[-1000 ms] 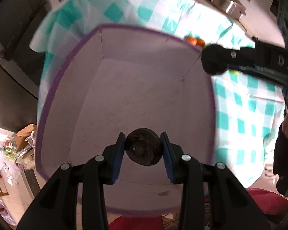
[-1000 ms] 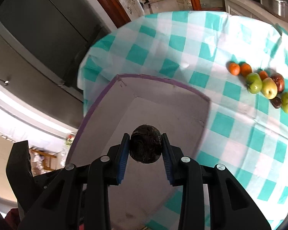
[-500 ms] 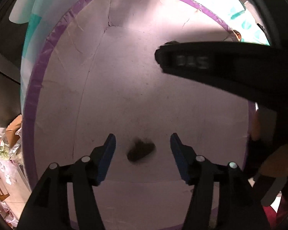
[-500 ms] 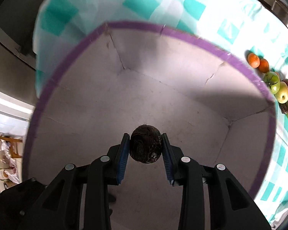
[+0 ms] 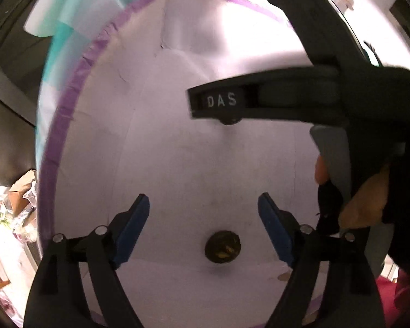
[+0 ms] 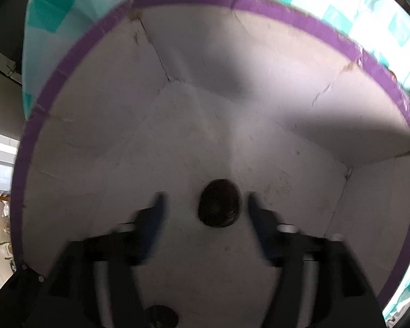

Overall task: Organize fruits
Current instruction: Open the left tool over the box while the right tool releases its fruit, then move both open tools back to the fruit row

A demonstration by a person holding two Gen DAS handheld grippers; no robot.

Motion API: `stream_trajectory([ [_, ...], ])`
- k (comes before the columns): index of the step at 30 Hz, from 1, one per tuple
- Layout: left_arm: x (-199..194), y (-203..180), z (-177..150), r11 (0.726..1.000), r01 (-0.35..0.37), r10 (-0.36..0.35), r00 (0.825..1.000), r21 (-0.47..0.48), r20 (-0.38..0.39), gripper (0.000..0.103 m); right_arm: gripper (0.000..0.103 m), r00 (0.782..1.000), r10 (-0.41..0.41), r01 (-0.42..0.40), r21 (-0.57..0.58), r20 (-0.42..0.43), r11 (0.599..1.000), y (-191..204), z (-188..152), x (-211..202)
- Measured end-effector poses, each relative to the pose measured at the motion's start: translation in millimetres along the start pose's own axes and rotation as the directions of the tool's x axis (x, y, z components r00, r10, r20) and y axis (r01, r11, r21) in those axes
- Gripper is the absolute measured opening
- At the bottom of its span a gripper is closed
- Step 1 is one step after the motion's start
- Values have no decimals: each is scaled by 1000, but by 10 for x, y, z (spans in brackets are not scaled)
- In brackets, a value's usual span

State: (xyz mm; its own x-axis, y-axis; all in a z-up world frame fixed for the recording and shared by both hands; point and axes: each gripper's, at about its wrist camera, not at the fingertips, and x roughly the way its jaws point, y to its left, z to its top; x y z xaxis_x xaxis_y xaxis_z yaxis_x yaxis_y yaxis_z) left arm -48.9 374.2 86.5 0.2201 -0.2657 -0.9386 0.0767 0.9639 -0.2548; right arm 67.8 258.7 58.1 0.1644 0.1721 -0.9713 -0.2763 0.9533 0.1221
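Observation:
A cardboard box with a purple rim [image 5: 76, 82] [image 6: 300, 13] fills both views. In the left wrist view a dark round fruit [image 5: 222, 247] lies on the box floor between and below the fingers of my open left gripper [image 5: 203, 227]. The other gripper's black body [image 5: 287, 101] crosses above the box. In the right wrist view my right gripper [image 6: 203, 213] is open, fingers blurred, with a dark round fruit [image 6: 219, 202] loose between them over the box floor. Another dark fruit [image 6: 158, 317] shows at the bottom edge.
The box stands on a teal and white checked tablecloth [image 6: 54, 5] [image 5: 65, 35]. A hand [image 5: 363, 199] holds the right gripper at the right of the left wrist view. Dark cabinets and cluttered floor lie past the table's left edge.
Both grippers went down into the box. The left gripper opened first and dropped its dark fruit onto the floor. The right gripper has just opened and let go of its dark fruit.

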Motion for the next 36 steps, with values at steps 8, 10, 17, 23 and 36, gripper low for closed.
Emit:
stream_trajectory([
  [8, -160, -47, -151, 999, -28, 27, 997, 18, 68, 82, 69, 993, 47, -51, 35, 111, 998, -65, -20, -303],
  [10, -241, 11, -173, 999, -35, 33, 995, 15, 93, 83, 71, 988, 50, -59, 55, 148, 997, -101, -73, -398],
  [17, -305, -199, -297, 994, -93, 78, 975, 64, 208, 88, 79, 979, 68, -83, 72, 194, 994, -163, -204, -621],
  [23, -354, -494, -309, 949, -278, 234, 938, 151, 255, 88, 79, 965, 135, -156, 75, 226, 985, -249, -363, -779],
  [36, -834, -1811, -423, 922, -331, 387, 796, -200, 466, 101, 83, 862, 220, -188, -116, 456, 975, -1510, -1169, -2047],
])
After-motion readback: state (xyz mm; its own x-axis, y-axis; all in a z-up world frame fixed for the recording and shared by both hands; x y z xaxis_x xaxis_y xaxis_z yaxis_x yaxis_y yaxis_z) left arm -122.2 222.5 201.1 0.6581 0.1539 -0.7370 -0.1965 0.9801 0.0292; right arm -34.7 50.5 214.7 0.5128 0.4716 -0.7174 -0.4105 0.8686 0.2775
